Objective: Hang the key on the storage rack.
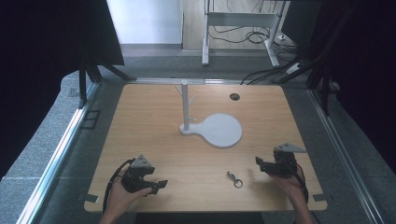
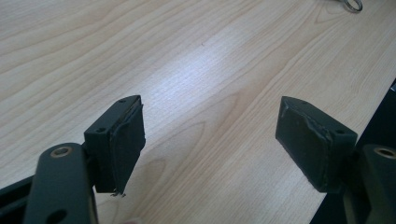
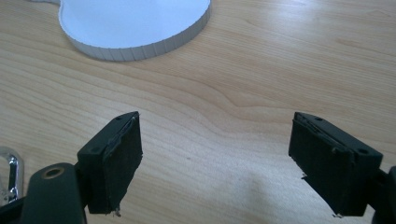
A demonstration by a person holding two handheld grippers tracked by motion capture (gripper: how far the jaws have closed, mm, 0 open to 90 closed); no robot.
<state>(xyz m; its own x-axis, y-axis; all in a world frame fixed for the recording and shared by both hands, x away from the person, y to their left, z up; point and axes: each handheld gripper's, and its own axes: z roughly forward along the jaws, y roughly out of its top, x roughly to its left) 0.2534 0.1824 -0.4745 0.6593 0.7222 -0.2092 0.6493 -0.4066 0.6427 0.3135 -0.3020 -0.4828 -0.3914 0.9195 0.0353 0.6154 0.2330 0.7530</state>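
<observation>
- Where the pale wooden table (image 1: 154, 126) carries the white stand (image 1: 212, 128), that stand serves as the landmark: a round flat base with an upright post and short pegs, set a little behind the table's middle.
- Nearer the person than the stand, toward the near edge, lies a small metal clasp with a ring (image 1: 235, 179), alone on bare wood and well apart from the stand's base.
- The left gripper (image 1: 159, 185) sits to the near left of the stand, close to the table's near edge, held in the person's left hand (image 1: 122, 195); in the left gripper view its jaws stand wide apart with nothing but wood grain between them.
- The right gripper (image 1: 259, 163) sits to the near right of the stand, with the clasp between it and the left gripper; its jaws are spread wide too, gripping nothing, and the right gripper view shows the stand's white base rim (image 3: 140, 49) beyond them.
- Behind the stand, a dark round hole (image 1: 234, 96) is set in the tabletop near the far edge.
- Grey carpet surrounds the table, with metal rails (image 1: 56, 158) along both sides of it.
- Beyond the stand, at the far end of the room, a white desk frame (image 1: 240, 23) stands over loose black cables (image 1: 261, 37); dark curtains hang to either side.
</observation>
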